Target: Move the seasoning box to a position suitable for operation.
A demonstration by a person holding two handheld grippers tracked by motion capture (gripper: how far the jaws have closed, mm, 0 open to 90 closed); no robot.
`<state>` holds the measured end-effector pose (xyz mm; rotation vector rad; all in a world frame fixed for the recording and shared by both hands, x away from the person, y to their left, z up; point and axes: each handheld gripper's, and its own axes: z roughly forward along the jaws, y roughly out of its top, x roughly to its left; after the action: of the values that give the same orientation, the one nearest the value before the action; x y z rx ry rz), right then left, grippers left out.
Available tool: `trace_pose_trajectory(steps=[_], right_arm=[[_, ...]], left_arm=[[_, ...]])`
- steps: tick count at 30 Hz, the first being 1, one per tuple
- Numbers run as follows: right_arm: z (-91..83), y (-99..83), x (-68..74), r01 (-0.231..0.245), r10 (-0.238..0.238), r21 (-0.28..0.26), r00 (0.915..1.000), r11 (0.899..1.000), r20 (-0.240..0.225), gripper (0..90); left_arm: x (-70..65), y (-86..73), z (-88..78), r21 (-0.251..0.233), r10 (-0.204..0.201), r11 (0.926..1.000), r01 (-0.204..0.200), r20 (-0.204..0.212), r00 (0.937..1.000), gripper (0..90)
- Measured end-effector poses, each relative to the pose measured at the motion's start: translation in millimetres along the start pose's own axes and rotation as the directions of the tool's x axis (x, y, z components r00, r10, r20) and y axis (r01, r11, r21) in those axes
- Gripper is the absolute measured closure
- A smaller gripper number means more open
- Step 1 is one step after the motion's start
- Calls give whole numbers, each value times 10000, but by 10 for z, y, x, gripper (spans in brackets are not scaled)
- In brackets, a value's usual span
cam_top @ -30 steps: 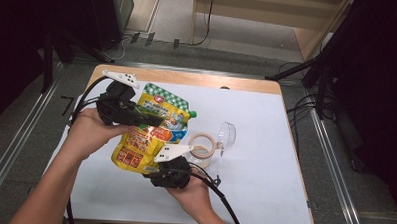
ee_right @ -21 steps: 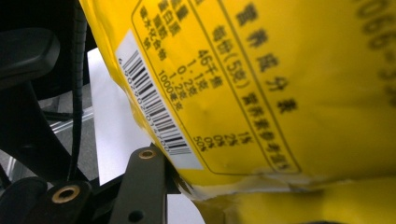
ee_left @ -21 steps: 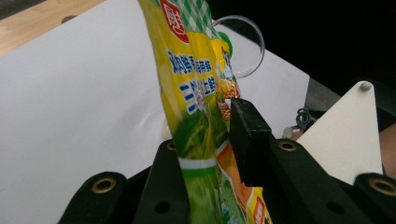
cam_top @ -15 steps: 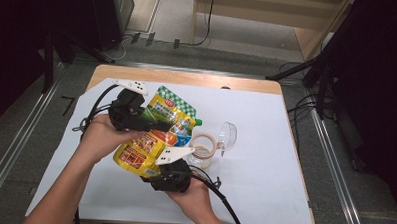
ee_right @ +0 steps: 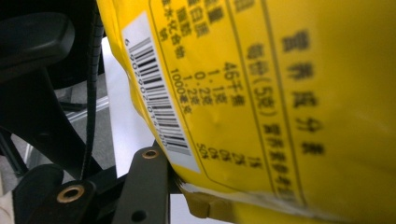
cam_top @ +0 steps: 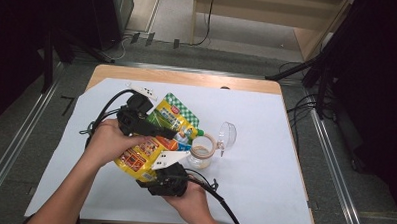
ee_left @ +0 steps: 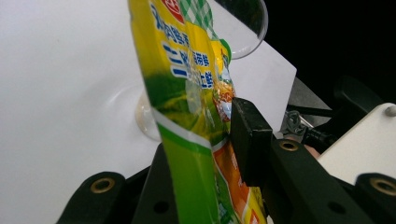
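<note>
White sheet (cam_top: 265, 159) over wooden table (cam_top: 187, 76); black cables (cam_top: 307, 103) on floor.

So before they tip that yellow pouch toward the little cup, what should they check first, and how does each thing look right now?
1. Left claw clamped on the yellow pouch: ok, its jaws pinch the upper part.
2. Right claw gripping the pouch's lower end: ok, the pouch sits between its jaws.
3. Green cap off the spout: not ok, it looks still on.
4. Cup upright on the table sheet: ok.
5. Spout above the cup's mouth: cannot tell; it is close beside it.
6. Clear lid out of the way: ok, lying beside the cup.
</note>
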<state>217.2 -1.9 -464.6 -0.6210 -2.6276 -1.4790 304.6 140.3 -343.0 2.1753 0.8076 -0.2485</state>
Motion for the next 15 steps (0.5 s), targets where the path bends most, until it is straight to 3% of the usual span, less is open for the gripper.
trace_pose_trajectory(steps=[9,15], right_arm=[[9,-13,-5,12,-12,8,9999,10000,-108,671],[27,-29,5,-165,168,99,9992,9998,-356,675]], left_arm=[[42,-5,27,83,-198,9998,197,148,9997,756],[100,6,80,538,-599,9969,582,317,9977,743]])
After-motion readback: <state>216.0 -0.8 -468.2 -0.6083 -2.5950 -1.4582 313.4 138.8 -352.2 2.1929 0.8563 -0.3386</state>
